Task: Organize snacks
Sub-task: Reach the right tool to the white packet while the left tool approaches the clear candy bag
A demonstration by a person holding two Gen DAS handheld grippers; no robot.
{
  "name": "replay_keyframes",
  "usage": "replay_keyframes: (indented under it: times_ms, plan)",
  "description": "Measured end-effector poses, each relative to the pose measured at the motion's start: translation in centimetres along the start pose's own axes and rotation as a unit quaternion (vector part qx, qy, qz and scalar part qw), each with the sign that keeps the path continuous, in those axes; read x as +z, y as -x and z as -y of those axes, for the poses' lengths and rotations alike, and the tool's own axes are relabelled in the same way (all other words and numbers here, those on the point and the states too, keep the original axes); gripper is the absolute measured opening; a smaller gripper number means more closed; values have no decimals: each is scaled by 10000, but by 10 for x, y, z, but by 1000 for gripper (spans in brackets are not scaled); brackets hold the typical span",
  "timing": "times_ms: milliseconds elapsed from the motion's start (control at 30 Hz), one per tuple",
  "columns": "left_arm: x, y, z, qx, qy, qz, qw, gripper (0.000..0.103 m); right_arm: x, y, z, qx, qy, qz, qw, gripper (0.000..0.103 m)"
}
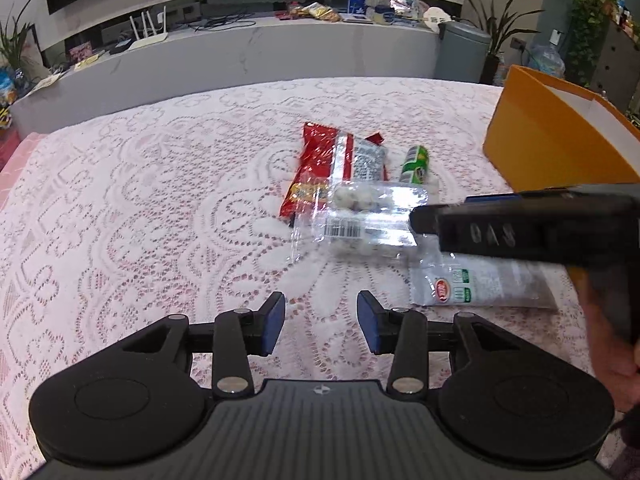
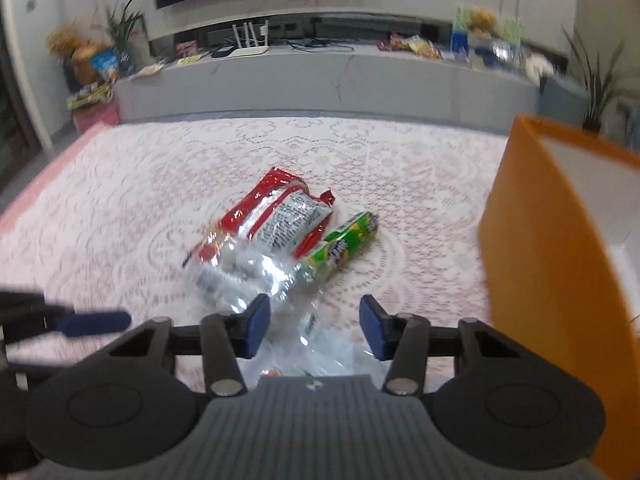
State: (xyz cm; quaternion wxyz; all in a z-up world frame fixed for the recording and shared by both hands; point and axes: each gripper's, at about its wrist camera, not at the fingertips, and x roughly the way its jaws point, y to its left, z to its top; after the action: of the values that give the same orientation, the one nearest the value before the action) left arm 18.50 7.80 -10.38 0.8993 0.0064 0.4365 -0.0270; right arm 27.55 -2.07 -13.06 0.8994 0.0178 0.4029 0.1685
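Four snack packs are lying loose on the lace-covered tabletop (image 1: 140,200), none yet visibly in the orange box (image 1: 536,140).

Nearest, the left tongs (image 1: 321,322) are hovering released over bare lace, gripping nothing. The right tongs (image 2: 315,330) are also spread apart, hanging above a white sachet (image 1: 476,286) and closing on nothing. Just beyond, a clear bag of round sweets (image 1: 368,216) is overlapping a red wrapper (image 1: 320,160), with a green tube (image 2: 344,240) beside them. Farther right, the box is standing open; judging by this, sorting is barely begun.
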Motion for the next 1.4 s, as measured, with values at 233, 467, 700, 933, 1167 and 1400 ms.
replay_keyframes:
  times_ms: [233, 467, 700, 933, 1167, 1400]
  plan:
    - [-3, 4, -4, 46, 103, -61, 9999, 48, 0, -10, 2, 639, -516, -103, 9966, 27]
    - [-10, 18, -9, 147, 251, -98, 9995, 48, -14, 20, -15, 613, -275, -73, 9977, 13]
    - [-17, 40, -13, 186, 389, -32, 9991, 48, -39, 47, -21, 946, -845, -337, 9914, 8]
    - [-17, 57, -15, 1, 628, 34, 9980, 48, -57, 54, -19, 1242, -1294, -788, 9806, 10]
    - [-13, 54, -1, -229, 631, -63, 9977, 56, -56, 66, -16, 866, -400, -804, 9922, 21]
    - [-10, 43, 3, -579, 1279, -242, 9898, 67, -51, 81, -4, 239, 587, -566, 9964, 29]
